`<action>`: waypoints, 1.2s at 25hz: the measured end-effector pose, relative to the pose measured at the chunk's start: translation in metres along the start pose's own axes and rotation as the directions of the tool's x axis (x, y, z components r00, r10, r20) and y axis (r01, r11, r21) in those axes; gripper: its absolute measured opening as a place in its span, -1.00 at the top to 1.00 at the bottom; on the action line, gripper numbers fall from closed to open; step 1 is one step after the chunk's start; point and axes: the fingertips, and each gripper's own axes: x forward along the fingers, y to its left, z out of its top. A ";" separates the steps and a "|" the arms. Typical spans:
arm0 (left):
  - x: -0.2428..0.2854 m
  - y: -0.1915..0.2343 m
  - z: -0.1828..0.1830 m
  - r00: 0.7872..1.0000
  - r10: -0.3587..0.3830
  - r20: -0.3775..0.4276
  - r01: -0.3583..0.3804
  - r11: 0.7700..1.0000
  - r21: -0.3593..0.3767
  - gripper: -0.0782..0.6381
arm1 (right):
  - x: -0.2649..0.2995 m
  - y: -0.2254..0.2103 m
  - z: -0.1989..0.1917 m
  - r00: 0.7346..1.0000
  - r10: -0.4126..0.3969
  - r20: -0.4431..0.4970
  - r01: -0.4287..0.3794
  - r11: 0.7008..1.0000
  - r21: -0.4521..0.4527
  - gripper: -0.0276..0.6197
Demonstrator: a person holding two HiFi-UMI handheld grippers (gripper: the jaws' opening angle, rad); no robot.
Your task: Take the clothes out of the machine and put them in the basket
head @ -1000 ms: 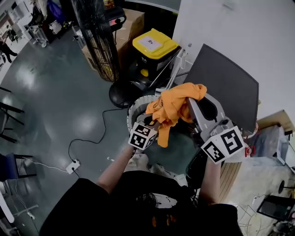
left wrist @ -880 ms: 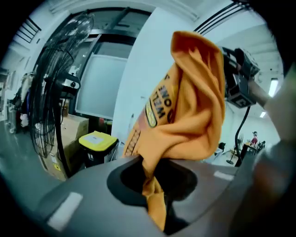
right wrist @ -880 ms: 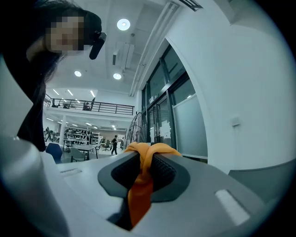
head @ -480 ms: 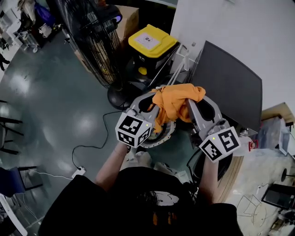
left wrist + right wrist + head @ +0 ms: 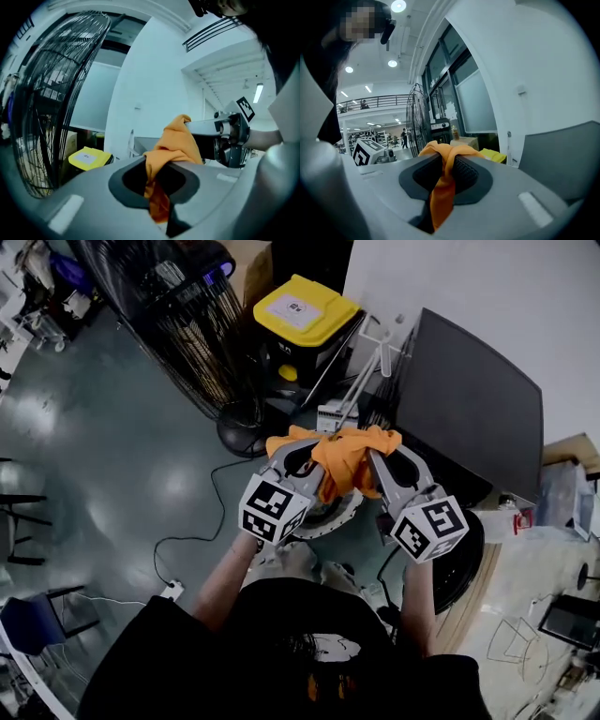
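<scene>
You've swung the left tongs (image 5: 302, 450) up level with the right tongs (image 5: 382, 454) since a second ago. Both are clenched on the orange shirt (image 5: 345, 461), bunched in mid-air above the white basket (image 5: 339, 513). Looks ready to drop.

Support surface: glossy grey-green concrete floor (image 5: 103, 446), ceiling lights reflected in it.

Standing on it:
- large black wire-cage pedestal fan (image 5: 178, 324), its round base near frame centre
- black plastic bin with yellow lid (image 5: 298, 310), just beside the fan
- brown cardboard box (image 5: 246, 257), behind the fan

A thin black cable (image 5: 211, 493) loops across the floor to a white power strip (image 5: 172, 592). White round basket (image 5: 343, 511): only part of the rim is visible.
</scene>
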 end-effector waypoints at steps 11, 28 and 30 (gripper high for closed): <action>0.024 0.009 -0.097 0.967 -0.082 -0.240 0.075 0.996 -0.038 0.67 | 0.043 -0.034 -0.104 0.981 -0.057 -0.187 0.075 0.993 0.088 0.65; 0.053 0.060 -0.256 0.808 -0.037 -0.588 0.005 0.998 -0.056 0.50 | 0.101 -0.079 -0.268 0.868 -0.098 -0.486 0.184 0.974 0.132 0.61; 0.049 0.061 -0.271 0.781 -0.037 -0.623 0.009 0.999 -0.048 0.37 | 0.103 -0.079 -0.286 0.842 -0.098 -0.531 0.201 0.970 0.139 0.53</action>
